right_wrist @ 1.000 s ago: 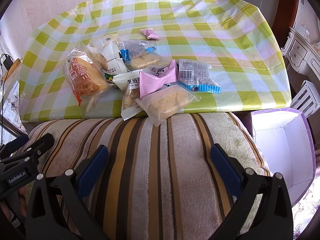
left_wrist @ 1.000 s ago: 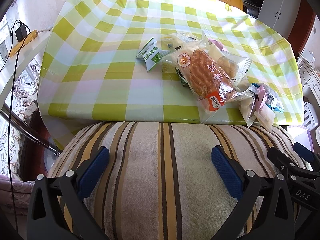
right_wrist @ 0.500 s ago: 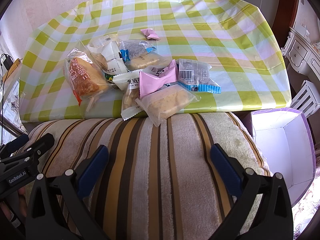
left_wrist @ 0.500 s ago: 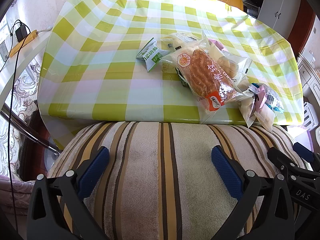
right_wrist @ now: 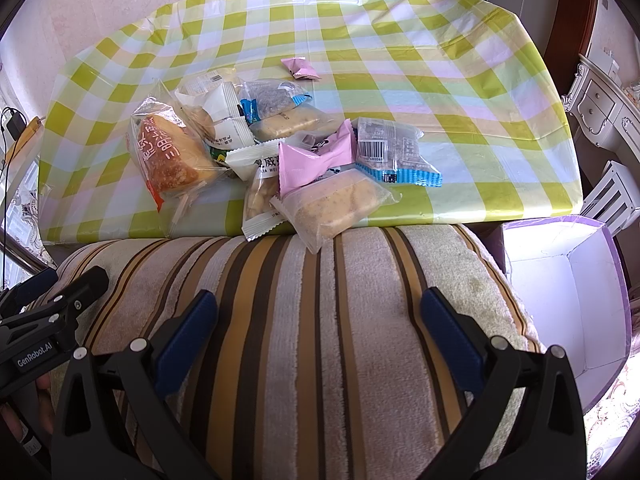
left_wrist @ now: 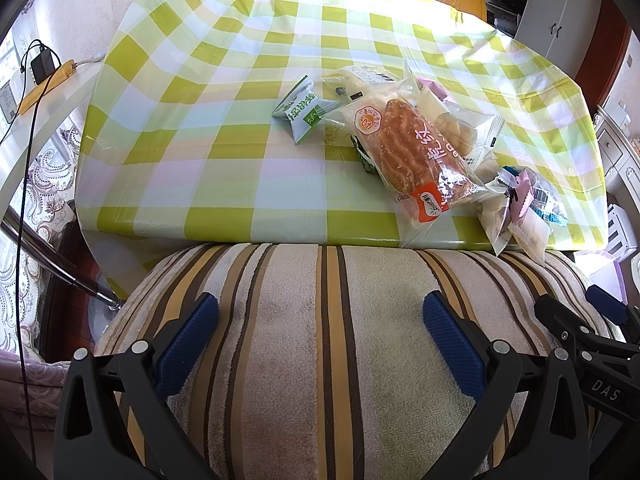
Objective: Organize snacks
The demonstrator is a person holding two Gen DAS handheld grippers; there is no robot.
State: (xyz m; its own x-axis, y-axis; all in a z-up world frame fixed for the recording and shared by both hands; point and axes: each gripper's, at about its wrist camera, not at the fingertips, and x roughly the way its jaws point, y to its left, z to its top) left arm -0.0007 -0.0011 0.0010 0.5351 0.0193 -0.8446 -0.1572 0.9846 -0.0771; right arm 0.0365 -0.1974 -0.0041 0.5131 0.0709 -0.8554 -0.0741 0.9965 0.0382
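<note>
Bread: large clear-wrapped brown bread packet (right_wrist: 168, 156) with red lettering, lying flat at the pile's left.
Green packet: small green-and-white sachet (left_wrist: 298, 110), apart on the left.
Pink packets: pink sachet (right_wrist: 314, 158) atop the pile; small pink one (right_wrist: 300, 68) alone behind.
Front: translucent cracker pouch (right_wrist: 336, 204) overhanging the table edge.
Blue-edged packet: barcode-up packet (right_wrist: 394, 152), at the right.

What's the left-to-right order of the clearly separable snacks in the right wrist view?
Large bread packet → pink wrapped snack → blue-edged barcode packet → white box with purple rim, off the table's right end. The overlapping middle packets are skipped.
</note>
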